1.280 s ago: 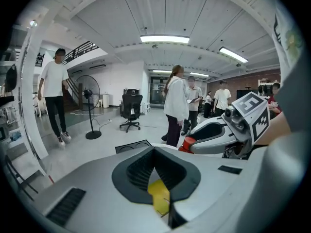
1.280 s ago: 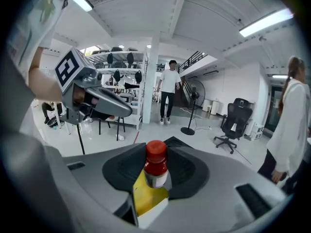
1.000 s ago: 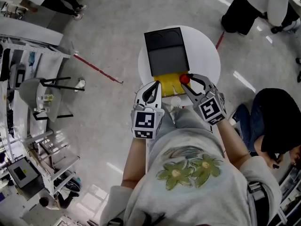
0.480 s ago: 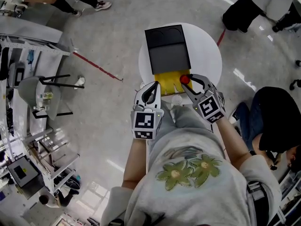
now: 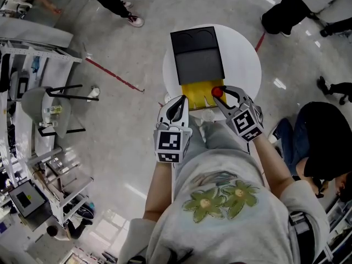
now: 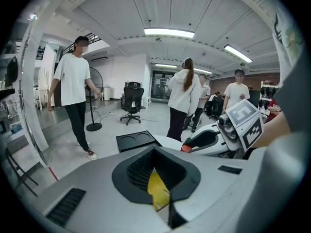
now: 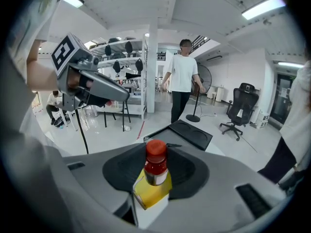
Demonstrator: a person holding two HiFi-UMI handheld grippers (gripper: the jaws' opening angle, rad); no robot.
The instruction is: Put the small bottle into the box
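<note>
Over the last second we see little change: our right gripper (image 5: 220, 94) still clenches the small bottle with a red cap and dark red contents (image 7: 156, 168), upright, above the near right corner of the open yellow box (image 5: 197, 91) on the round white table (image 5: 245, 59), so lowering it in is, we judge, still to come. Our left gripper (image 5: 180, 101) stays closed on nothing at the box's left edge, just short of the flat black tray (image 5: 197, 54)
</note>
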